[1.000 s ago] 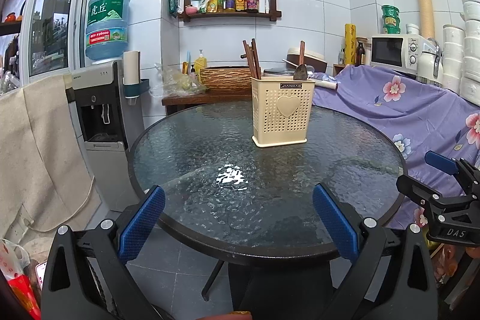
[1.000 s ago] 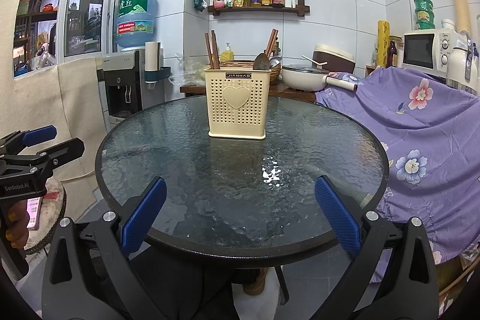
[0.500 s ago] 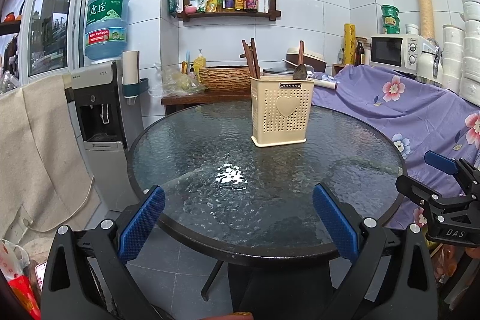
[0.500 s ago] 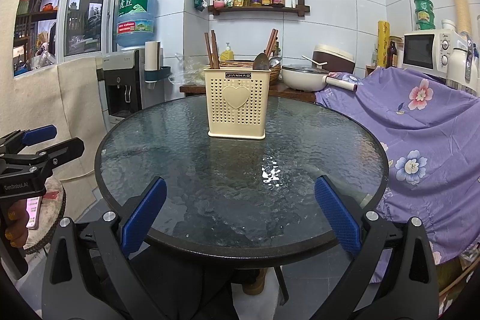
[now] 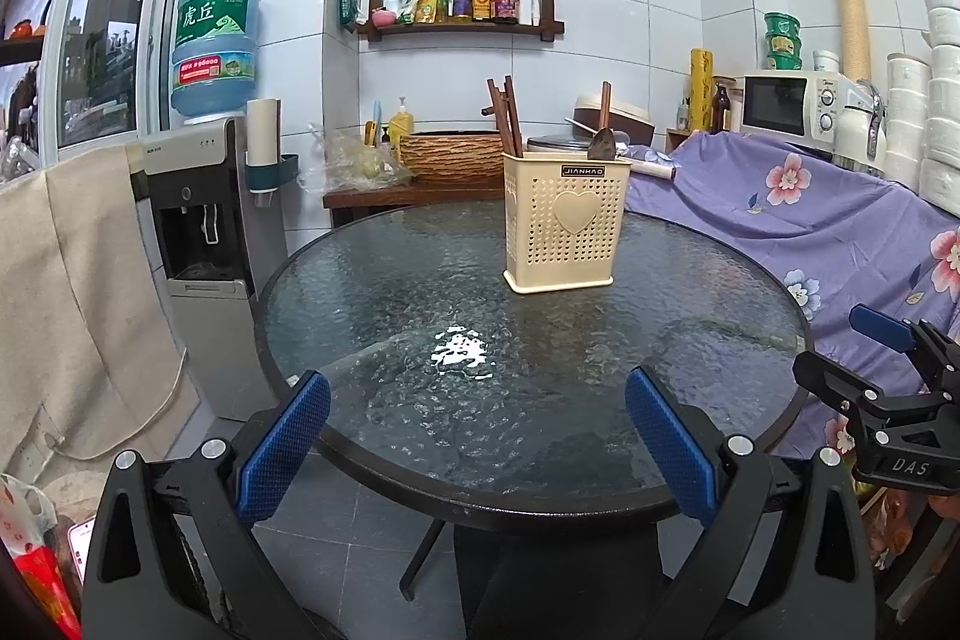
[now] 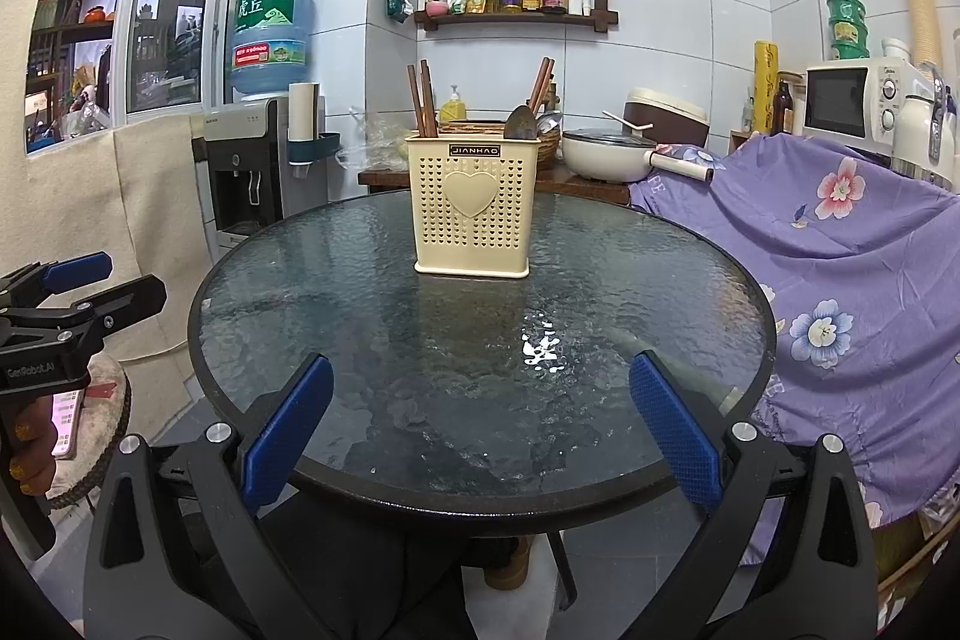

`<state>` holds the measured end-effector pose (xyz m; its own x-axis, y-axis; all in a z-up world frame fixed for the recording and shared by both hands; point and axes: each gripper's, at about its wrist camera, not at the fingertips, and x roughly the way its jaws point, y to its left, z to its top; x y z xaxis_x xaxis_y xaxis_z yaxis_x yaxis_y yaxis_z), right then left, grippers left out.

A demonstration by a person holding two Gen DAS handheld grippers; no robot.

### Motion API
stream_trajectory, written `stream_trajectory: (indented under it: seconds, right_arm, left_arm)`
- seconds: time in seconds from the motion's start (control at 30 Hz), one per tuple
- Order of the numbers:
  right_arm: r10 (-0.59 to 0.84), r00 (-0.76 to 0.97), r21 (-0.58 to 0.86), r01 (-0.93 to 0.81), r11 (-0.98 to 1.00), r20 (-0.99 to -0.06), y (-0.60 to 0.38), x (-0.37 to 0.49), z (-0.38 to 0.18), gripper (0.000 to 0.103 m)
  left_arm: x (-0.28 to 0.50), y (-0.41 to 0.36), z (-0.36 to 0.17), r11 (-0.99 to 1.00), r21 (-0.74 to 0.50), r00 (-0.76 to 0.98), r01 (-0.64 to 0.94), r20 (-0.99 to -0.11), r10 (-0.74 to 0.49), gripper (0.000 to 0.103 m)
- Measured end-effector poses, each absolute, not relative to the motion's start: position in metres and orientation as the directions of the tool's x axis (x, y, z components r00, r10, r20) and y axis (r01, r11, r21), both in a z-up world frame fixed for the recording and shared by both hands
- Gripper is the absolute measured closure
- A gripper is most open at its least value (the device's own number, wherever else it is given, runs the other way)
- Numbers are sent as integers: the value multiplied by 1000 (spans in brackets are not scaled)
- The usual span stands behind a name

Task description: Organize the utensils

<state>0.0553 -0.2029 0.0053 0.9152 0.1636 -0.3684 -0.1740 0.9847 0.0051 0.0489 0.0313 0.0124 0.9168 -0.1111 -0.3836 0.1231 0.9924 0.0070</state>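
Since both our grippers, left [image 5: 477,433] and right [image 6: 480,427], hang wide open and empty near the table [image 6: 708,466], we'd check the far holder [image 6: 474,211] first, nothing's loose.

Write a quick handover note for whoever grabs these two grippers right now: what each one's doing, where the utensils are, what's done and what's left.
Left gripper: open, holding nothing, at the near edge of the glass table.
Right gripper: open, holding nothing, also at the near edge.
Utensil holder: cream, upright on the far half of the table. Brown chopsticks stand on its left, another pair and a spoon on its right.
Done: no loose utensils show on the table; those in sight are in the holder.
Left: possibly nothing. Whether the holder's contents need sorting cannot be told from here; check inside.
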Motion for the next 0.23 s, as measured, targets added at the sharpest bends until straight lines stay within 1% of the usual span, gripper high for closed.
stream_trajectory:
  seconds: [0.23]
  right_arm:
    - [163, 916, 5, -173, 985, -368, -203, 55, 5, 6]
  left_arm:
    - [49, 32, 12, 993, 7, 916, 120, -386, -108, 6]
